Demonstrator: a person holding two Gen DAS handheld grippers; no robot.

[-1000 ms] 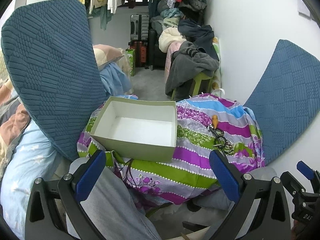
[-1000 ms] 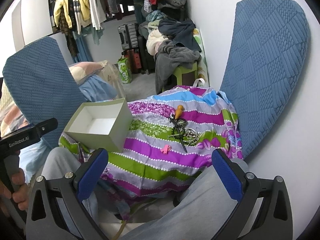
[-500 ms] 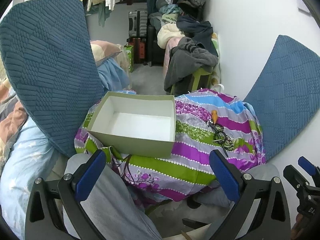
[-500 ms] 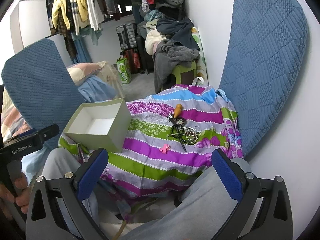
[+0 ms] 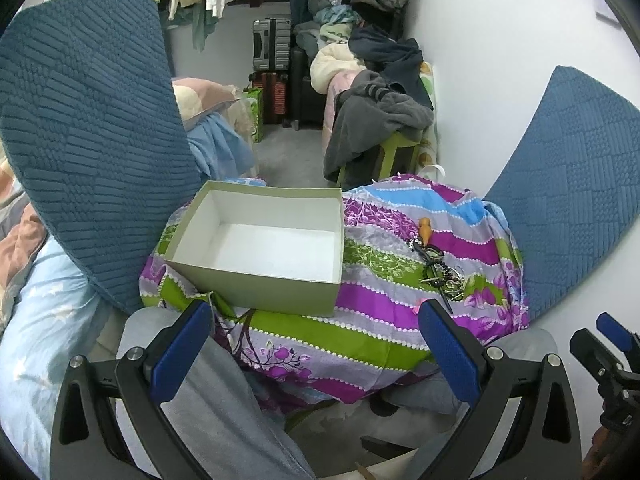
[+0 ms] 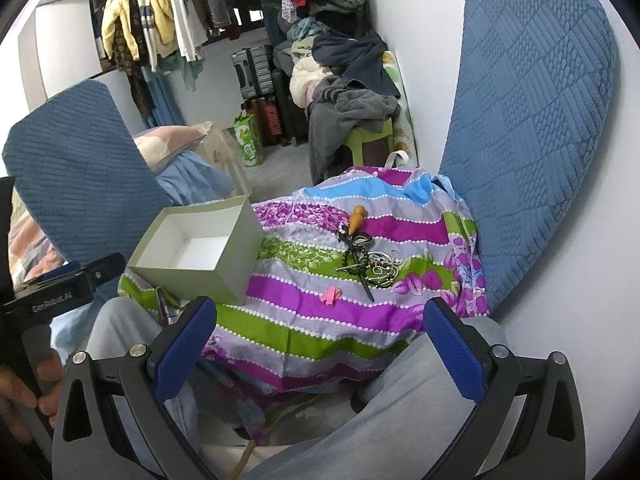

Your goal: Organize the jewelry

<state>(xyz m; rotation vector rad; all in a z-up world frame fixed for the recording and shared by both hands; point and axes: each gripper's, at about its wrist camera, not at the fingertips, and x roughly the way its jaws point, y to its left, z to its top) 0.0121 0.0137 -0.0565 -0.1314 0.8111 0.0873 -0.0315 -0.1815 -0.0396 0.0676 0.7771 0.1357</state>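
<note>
An empty green box [image 5: 260,276] [image 6: 236,268] with a white inside sits on the left of a striped floral cloth [image 5: 380,320] [image 6: 320,320]. A tangle of jewelry [image 5: 440,276] [image 6: 372,264], with an orange-tipped piece [image 6: 357,218] at its far end, lies on the cloth's right side. A small pink ribbon [image 6: 331,294] lies in front of it. My left gripper [image 5: 316,344] is open, hovering low before the box. My right gripper [image 6: 320,348] is open too, held back from the cloth's near edge, with nothing between its fingers.
Blue quilted cushions [image 5: 92,120] [image 6: 532,120] stand on both sides of the cloth. A person's grey-trousered legs [image 5: 224,412] [image 6: 400,408] lie under the grippers. Piled clothes on a green stool [image 5: 384,116], suitcases [image 5: 272,44] and hanging garments [image 6: 160,28] fill the back.
Both grippers have crept slightly forward and tilted down a little, so the box and jewelry sit a bit lower in view. Nothing was taken hold of.
</note>
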